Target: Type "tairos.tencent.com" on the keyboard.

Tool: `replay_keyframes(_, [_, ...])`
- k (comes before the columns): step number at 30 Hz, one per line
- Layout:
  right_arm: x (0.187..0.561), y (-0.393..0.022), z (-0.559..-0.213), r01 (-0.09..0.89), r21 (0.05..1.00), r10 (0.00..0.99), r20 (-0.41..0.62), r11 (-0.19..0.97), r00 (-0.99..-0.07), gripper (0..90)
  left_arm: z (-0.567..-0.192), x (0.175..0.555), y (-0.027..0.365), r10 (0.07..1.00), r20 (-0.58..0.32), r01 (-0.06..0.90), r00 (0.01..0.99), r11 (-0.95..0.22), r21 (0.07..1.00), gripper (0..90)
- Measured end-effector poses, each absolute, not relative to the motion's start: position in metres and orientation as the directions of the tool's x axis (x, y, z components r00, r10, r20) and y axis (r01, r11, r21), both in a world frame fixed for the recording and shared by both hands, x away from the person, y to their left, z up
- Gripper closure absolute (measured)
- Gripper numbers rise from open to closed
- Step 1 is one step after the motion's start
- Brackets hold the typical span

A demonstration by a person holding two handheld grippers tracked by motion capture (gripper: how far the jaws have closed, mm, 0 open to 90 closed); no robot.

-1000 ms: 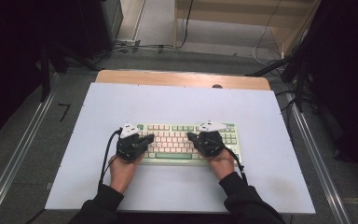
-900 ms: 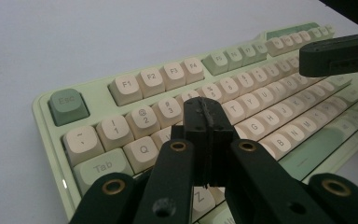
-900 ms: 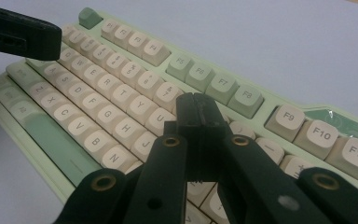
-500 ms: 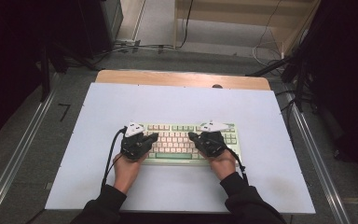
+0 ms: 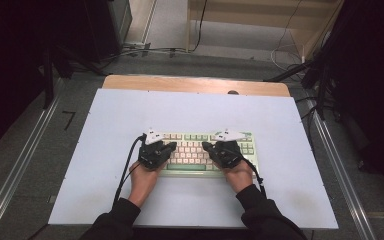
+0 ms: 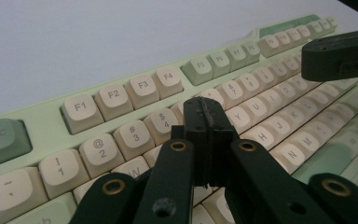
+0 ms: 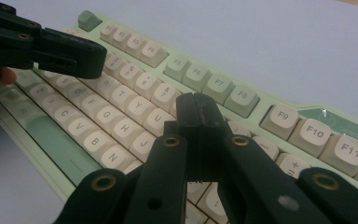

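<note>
On the white tabletop [image 5: 105, 150], with bare room all round, the green keyboard [image 5: 200, 150] lies centred near the person, the left hand-held gripper [image 5: 166, 149], jaws pressed together on nothing, having slid inward over the left keys, likely ready to type, while the right hand-held gripper [image 5: 211, 148] hovers equally closed.

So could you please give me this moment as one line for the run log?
scene: keyboard on white table | left gripper: jaws shut, over number row | right gripper: jaws shut, over keys | holding: nothing
</note>
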State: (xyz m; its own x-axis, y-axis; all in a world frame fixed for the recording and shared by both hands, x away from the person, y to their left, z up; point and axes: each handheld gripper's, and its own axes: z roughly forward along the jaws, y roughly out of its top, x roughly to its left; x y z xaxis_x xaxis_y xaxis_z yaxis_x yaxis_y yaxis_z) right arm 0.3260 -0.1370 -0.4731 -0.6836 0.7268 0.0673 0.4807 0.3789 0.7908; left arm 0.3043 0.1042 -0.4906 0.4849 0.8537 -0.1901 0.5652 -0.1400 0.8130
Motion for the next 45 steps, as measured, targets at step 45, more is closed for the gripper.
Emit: replay_keyframes(45, [0.329, -0.137, -0.480, 0.499, 0.774, 0.740, 0.059, 0.390, -0.670, 88.0, -0.483, 0.291, 0.117, 0.847, -0.196, 0.549, 0.494, -0.129, 0.826, 90.0])
